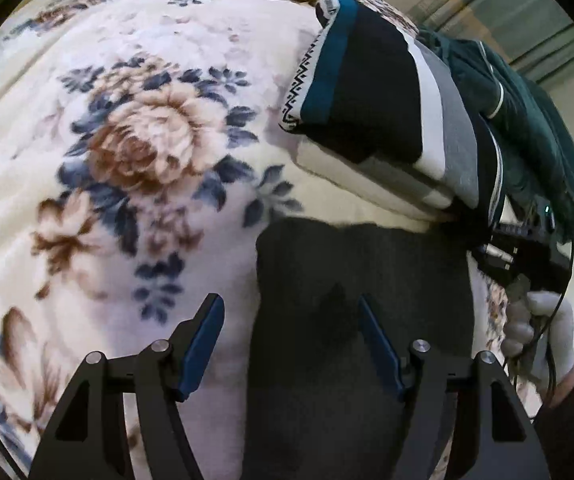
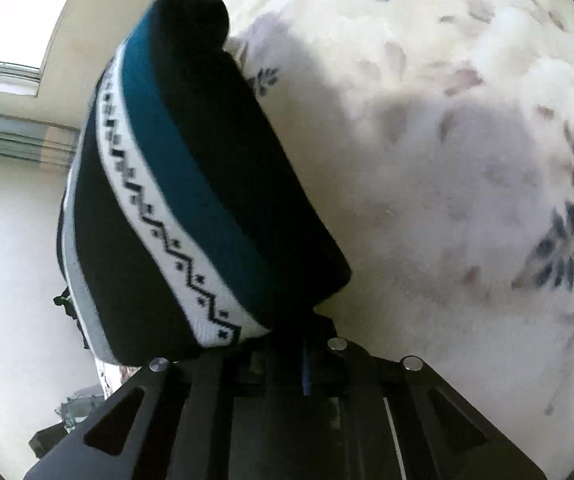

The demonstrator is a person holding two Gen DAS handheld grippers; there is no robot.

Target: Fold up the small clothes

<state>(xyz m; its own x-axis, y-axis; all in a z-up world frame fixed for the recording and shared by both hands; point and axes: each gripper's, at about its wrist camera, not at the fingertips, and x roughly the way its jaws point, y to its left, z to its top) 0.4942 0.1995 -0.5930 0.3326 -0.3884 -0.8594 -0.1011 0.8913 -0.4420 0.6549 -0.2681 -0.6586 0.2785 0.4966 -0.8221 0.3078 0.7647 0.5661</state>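
A folded striped sweater (image 1: 371, 92), black with teal, white and grey bands and a zigzag trim, hangs lifted over the floral blanket (image 1: 139, 140). A dark garment (image 1: 351, 264) lies flat on the blanket below it. My left gripper (image 1: 291, 312) is open over the dark garment's left edge and holds nothing. In the right wrist view my right gripper (image 2: 299, 332) is shut on the lower corner of the striped sweater (image 2: 191, 200), which hangs up and to the left of it. The right fingertips are hidden in the cloth.
A dark green garment (image 1: 535, 120) lies behind the sweater at the right. The person's white-gloved hand (image 1: 543, 328) holds the right gripper's body there. A wall and a window (image 2: 19, 20) show beyond the blanket's edge (image 2: 447, 160).
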